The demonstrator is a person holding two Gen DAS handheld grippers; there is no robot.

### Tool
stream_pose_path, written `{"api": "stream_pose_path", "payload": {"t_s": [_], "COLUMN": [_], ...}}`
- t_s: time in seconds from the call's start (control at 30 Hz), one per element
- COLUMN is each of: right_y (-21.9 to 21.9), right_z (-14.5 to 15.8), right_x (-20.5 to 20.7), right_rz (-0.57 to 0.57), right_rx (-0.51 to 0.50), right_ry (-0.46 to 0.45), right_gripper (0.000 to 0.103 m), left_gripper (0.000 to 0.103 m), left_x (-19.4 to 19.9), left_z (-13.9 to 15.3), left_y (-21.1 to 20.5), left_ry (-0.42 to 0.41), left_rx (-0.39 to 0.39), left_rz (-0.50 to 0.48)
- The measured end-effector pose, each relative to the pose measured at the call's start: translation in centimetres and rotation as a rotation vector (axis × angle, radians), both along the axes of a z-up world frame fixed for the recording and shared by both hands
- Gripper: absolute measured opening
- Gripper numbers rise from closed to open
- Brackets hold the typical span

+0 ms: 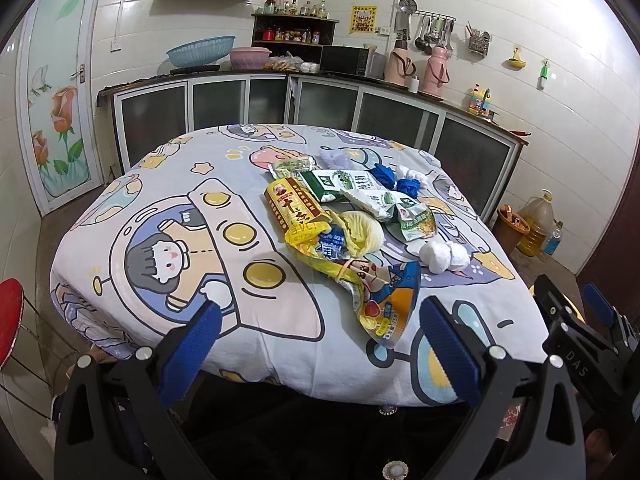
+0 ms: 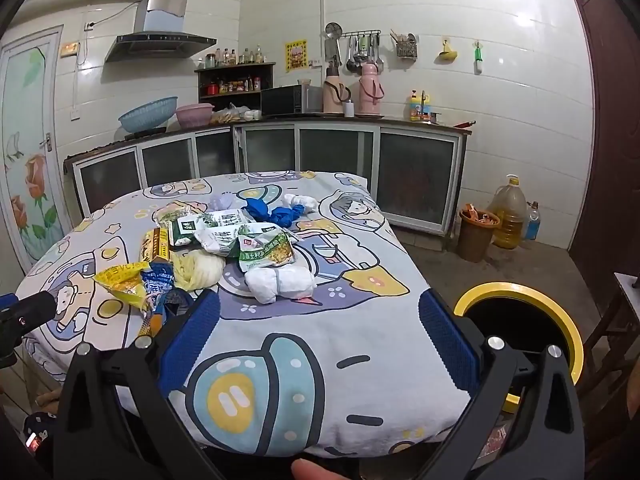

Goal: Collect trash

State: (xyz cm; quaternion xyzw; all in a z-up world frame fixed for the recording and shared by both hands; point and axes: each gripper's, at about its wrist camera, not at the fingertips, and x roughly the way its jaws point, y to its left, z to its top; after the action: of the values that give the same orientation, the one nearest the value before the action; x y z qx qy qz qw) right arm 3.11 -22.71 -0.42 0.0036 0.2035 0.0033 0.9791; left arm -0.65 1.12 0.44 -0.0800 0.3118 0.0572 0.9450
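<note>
Trash lies heaped on the table's cartoon-print cloth [image 1: 168,208]: a yellow snack bag [image 1: 356,276], a brown-and-yellow packet [image 1: 294,210], green-and-white wrappers [image 1: 360,192], blue crumpled pieces [image 1: 396,180] and white paper wads [image 1: 444,256]. My left gripper [image 1: 320,328] hangs open over the near table edge, just short of the yellow bag. My right gripper [image 2: 320,320] stands open too, above the cloth [image 2: 280,380], with the white wads [image 2: 280,280] and a green wrapper [image 2: 266,254] ahead. A yellow-rimmed black bin [image 2: 560,320] stands beside the table at the right.
Kitchen cabinets [image 2: 340,152] with flasks, bowls and a microwave run along the back wall. A brown bucket [image 2: 476,236] and oil bottles [image 2: 508,216] stand on the floor at the right. A red stool [image 1: 10,316] is at the left. A fingertip [image 2: 316,470] shows at the bottom edge.
</note>
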Motion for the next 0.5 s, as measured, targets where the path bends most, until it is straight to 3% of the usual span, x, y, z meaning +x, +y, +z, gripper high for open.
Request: {"api": "stream_pose_path", "payload": {"t_s": [0.5], "right_y": [-0.04], "right_z": [-0.3], "right_x": [0.14], "right_rz": [0.004], "right_rx": [-0.004], "right_ry": [0.014], "right_gripper": [0.096], "left_gripper": [0.096], "left_x": [0.04], "left_z": [-0.19], "left_y": [-0.17], "left_ry": [0.004], "left_rx": [0.002], "left_rz": [-0.004]}}
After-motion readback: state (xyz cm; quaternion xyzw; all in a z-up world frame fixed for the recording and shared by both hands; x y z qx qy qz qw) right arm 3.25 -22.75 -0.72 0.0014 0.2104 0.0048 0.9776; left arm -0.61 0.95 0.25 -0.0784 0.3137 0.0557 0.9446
